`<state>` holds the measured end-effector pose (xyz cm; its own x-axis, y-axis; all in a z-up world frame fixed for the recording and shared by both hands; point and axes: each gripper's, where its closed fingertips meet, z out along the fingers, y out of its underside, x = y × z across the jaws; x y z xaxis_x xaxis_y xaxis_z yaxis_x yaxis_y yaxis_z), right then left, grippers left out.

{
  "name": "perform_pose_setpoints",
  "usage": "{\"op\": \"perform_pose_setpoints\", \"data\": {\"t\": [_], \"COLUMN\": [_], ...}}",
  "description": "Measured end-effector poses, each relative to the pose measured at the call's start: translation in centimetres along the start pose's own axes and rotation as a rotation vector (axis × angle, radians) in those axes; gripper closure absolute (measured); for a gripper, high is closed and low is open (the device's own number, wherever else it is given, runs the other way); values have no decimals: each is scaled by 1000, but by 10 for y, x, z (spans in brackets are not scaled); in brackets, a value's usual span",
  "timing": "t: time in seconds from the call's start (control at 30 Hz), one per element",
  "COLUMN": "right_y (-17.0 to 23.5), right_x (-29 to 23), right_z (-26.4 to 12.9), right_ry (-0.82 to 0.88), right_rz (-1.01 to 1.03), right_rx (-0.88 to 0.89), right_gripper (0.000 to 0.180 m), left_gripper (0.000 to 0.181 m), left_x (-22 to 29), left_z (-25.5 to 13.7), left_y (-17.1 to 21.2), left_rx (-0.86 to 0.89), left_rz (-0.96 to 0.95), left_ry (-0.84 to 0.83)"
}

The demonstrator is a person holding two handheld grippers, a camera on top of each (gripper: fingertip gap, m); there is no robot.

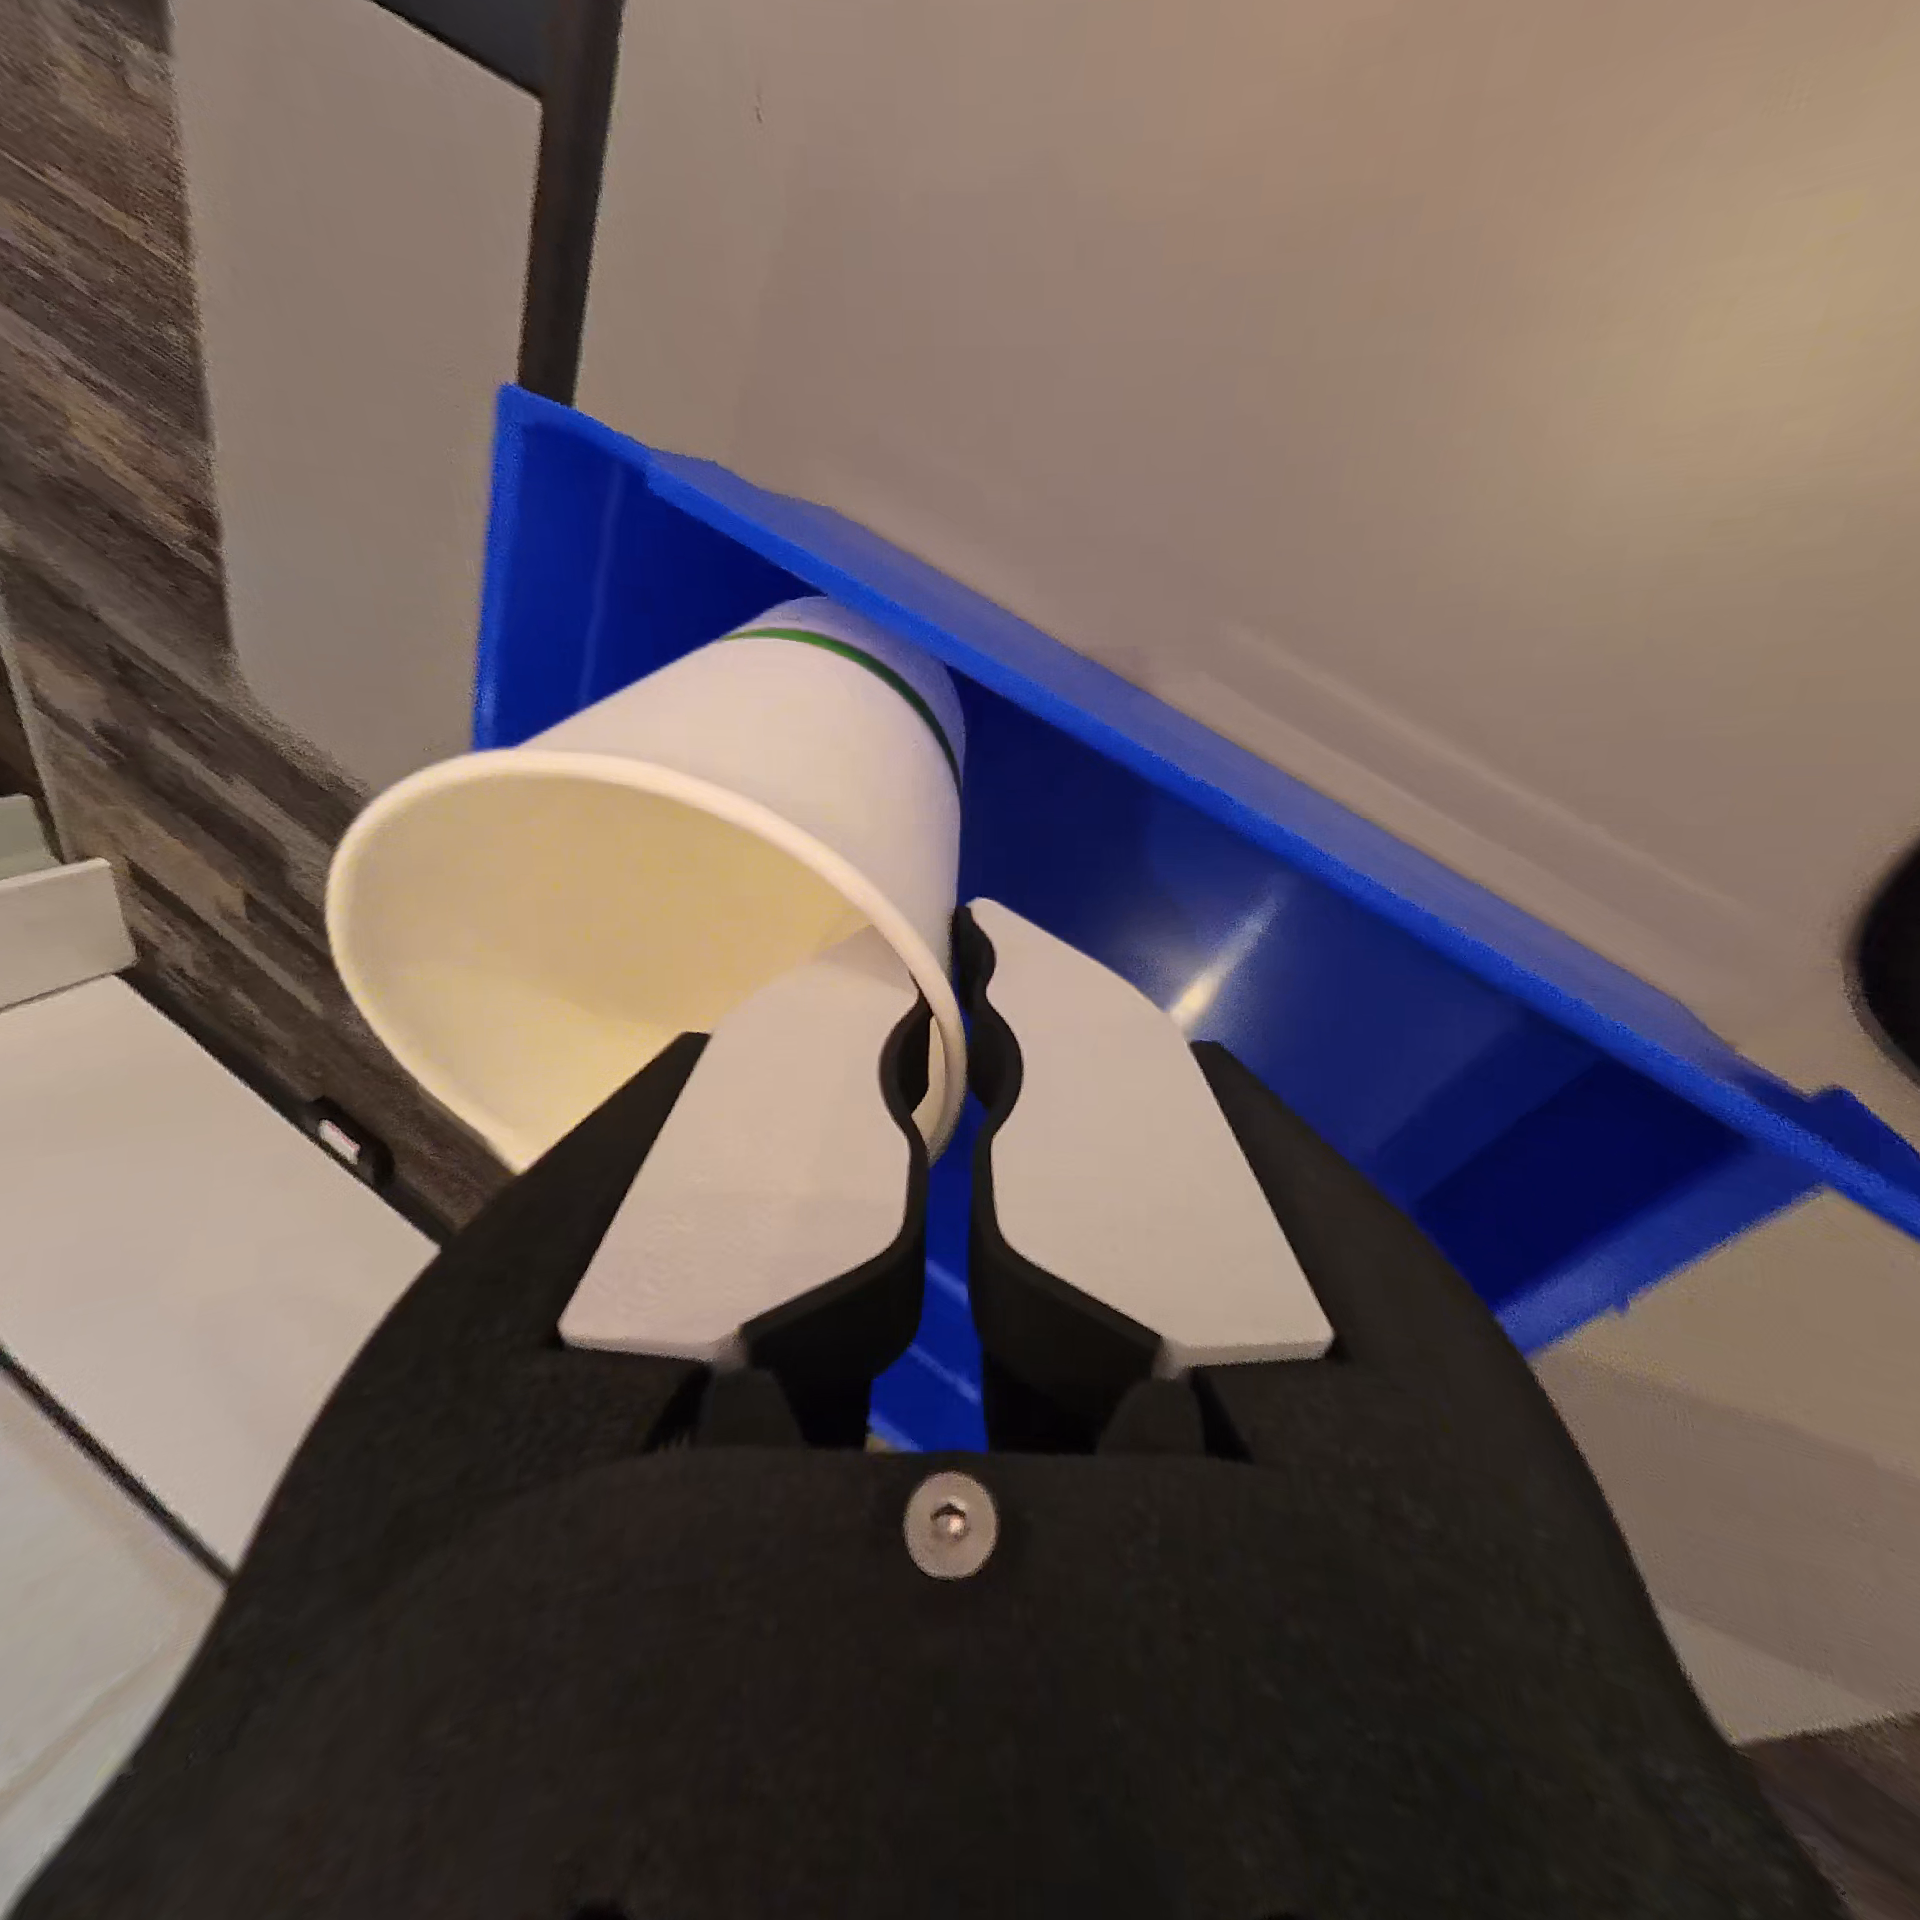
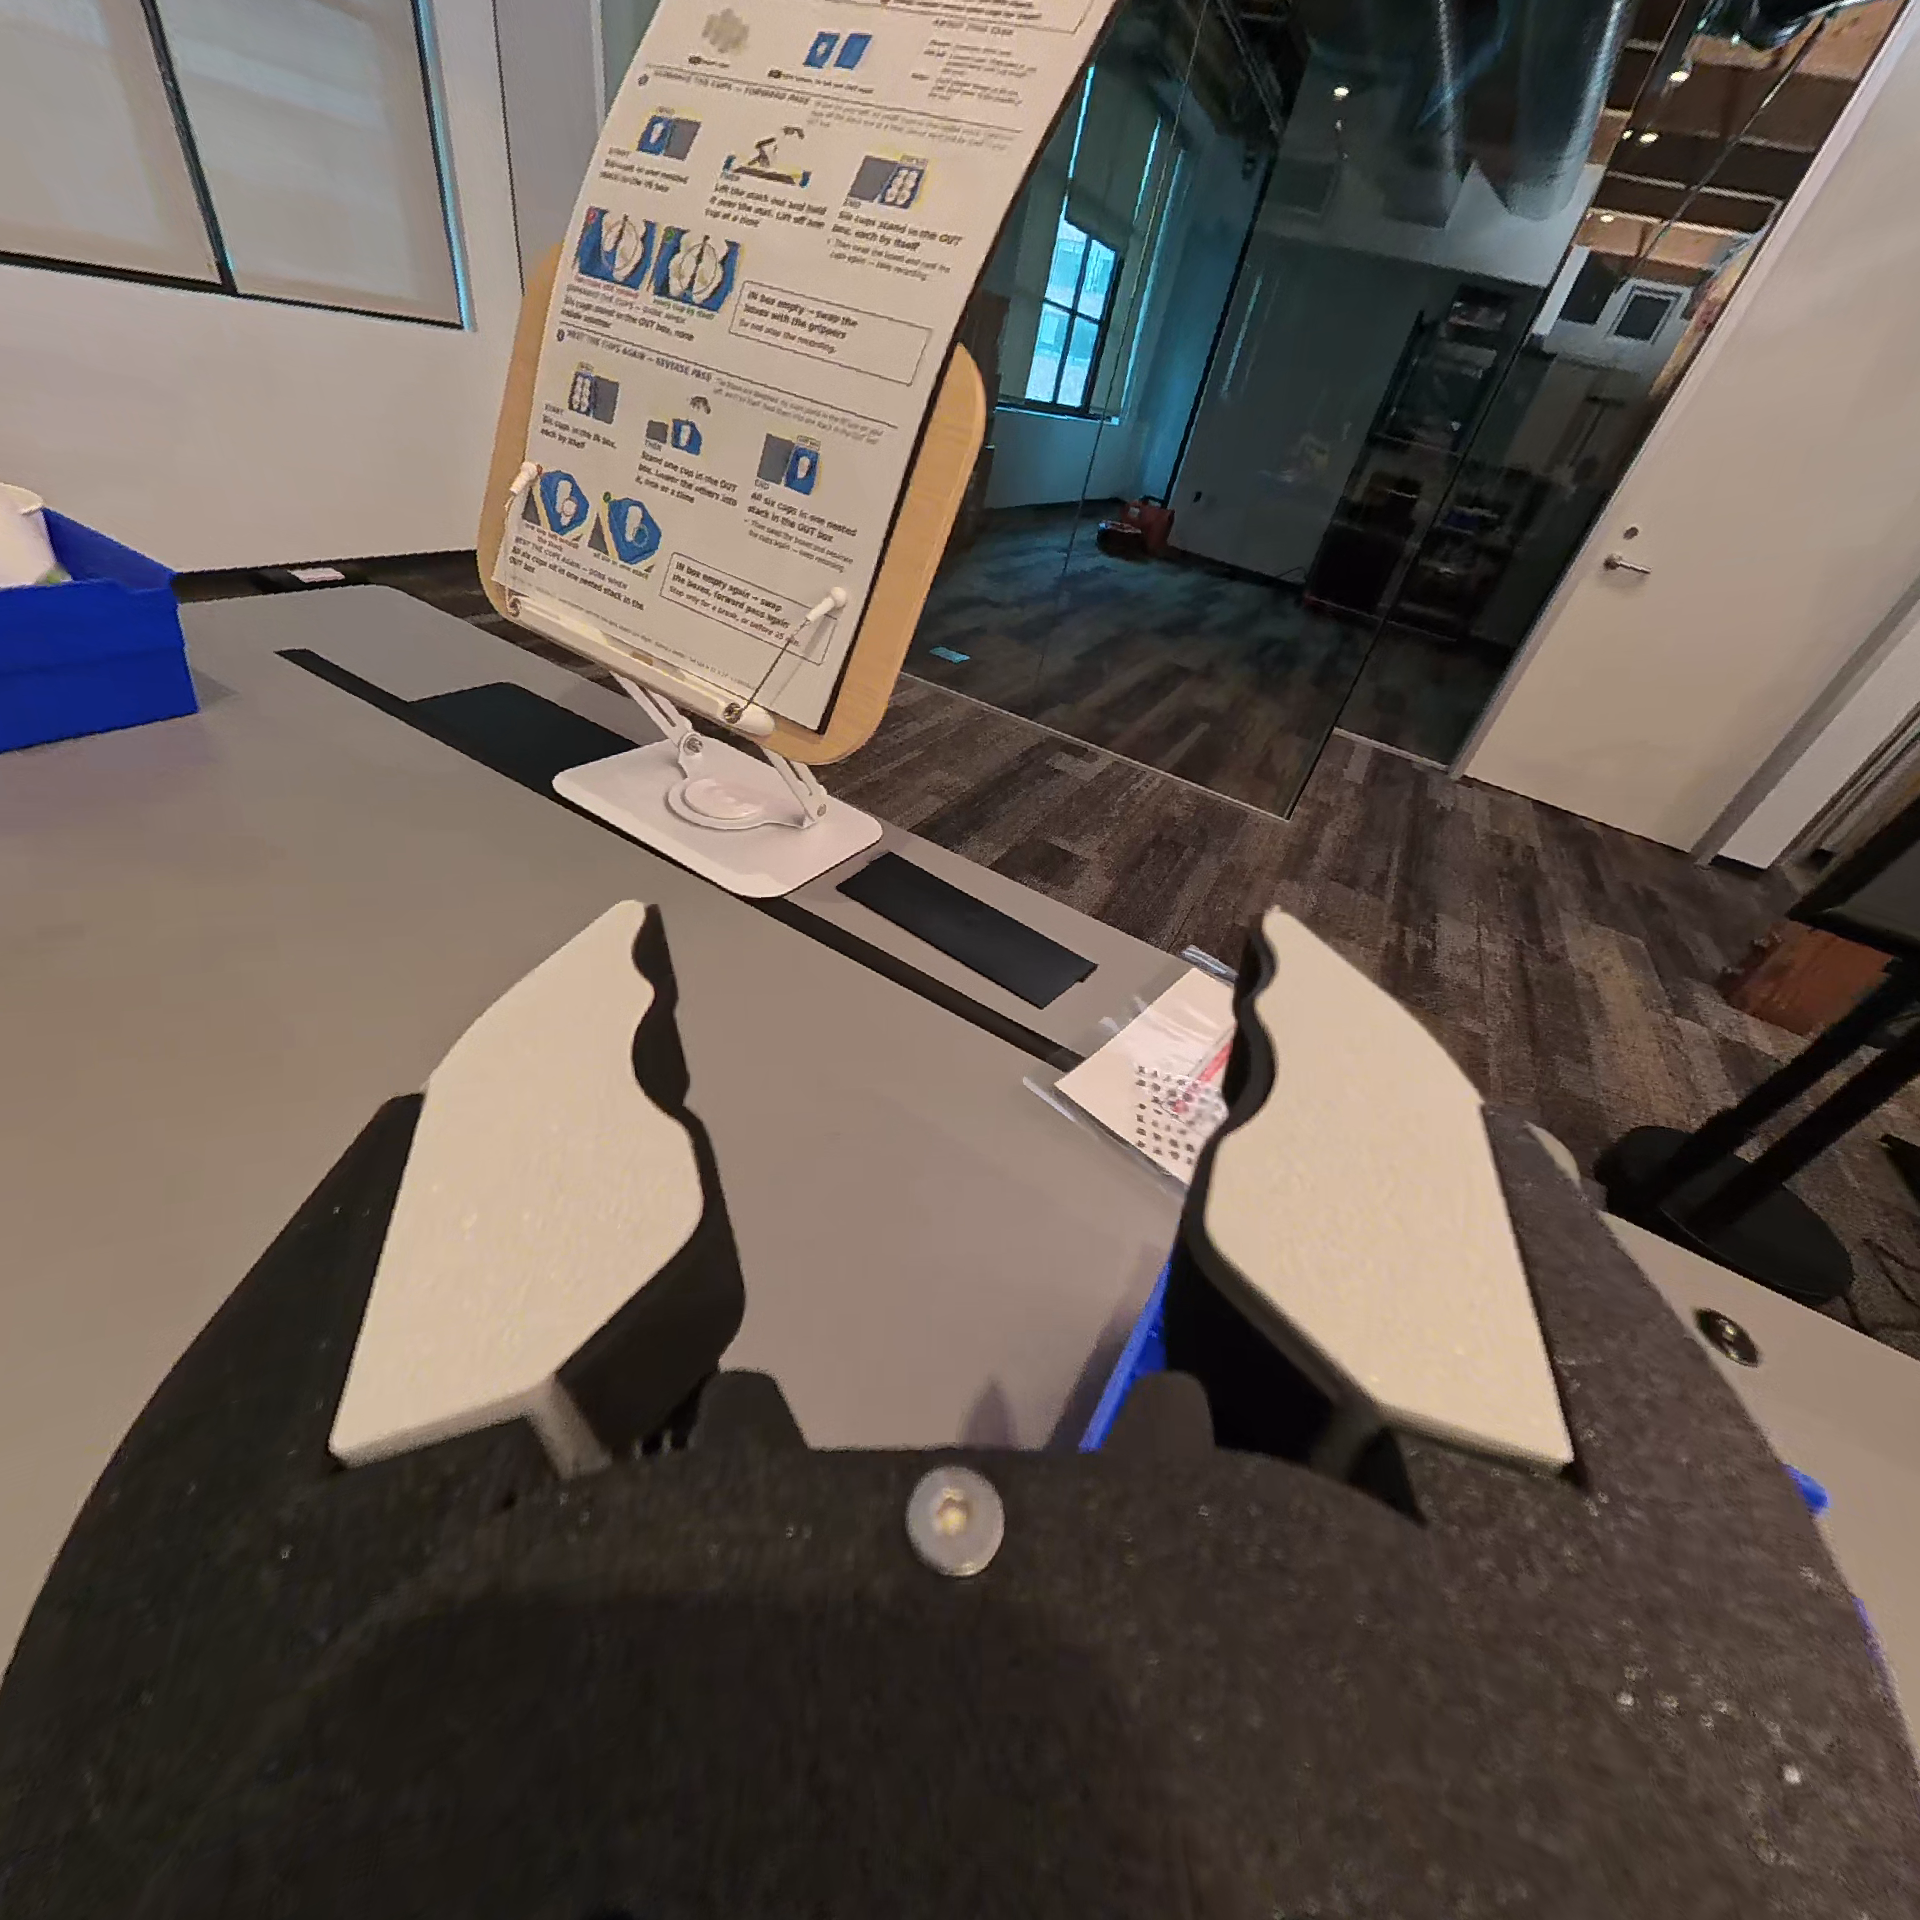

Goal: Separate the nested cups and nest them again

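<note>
In the left wrist view my left gripper (image 1: 956, 997) is shut on the rim wall of a white paper cup (image 1: 727, 821) with a green stripe near its base. One finger is inside the cup, the other outside. The cup is tilted, its mouth toward the camera, over a blue bin (image 1: 1299, 935). In the right wrist view my right gripper (image 2: 951, 987) is wide open and empty above the grey table (image 2: 260, 987). A blue bin (image 2: 83, 655) with something white in it sits at the far left.
A document stand (image 2: 727, 416) with an instruction sheet stands on the table's far edge. A clear bag with paper (image 2: 1164, 1081) lies near my right finger. A blue bin edge (image 2: 1127, 1382) shows below my right gripper. Carpeted floor lies beyond the table.
</note>
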<state>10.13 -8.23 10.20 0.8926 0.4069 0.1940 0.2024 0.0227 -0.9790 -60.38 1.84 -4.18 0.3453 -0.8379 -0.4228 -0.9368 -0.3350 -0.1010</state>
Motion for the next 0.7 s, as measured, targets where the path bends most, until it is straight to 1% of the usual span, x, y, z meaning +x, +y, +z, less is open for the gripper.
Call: {"op": "perform_pose_setpoints", "data": {"t": [0.1, 0.2, 0.27, 0.37, 0.43, 0.53, 0.63, 0.7], "right_y": [-2, -8, -16, -45, -65, -75, -74, -73], "right_x": [-16, -48, -80, -152, -202, -266, -307, -329], "right_z": [6, 16, 27, 39, 46, 57, 73, 80], "right_ry": [-59, -163, -271, -519, -662, -805, -836, -869], "right_rz": [0, -21, -9, 63, 56, -61, -203, -214], "right_rx": [-1, -18, -31, 3, 40, 20, -23, -50], "right_gripper": [78, 80, 79, 79, 79, 83, 83, 83], "left_gripper": [180, 180, 180, 180, 180, 180, 180, 180], "left_x": [-3, 4, 20, 66, 100, 148, 185, 202], "left_z": [-46, -99, -132, -169, -186, -200, -207, -208], "left_y": [-2, -19, -43, -94, -126, -166, -197, -212], "left_rx": [30, 104, 177, 315, 380, 448, 493, 501], "left_rz": [58, 100, 155, 278, 386, 537, 654, 712], "left_ry": [-63, -81, -58, 31, 86, 149, 188, 204]}}
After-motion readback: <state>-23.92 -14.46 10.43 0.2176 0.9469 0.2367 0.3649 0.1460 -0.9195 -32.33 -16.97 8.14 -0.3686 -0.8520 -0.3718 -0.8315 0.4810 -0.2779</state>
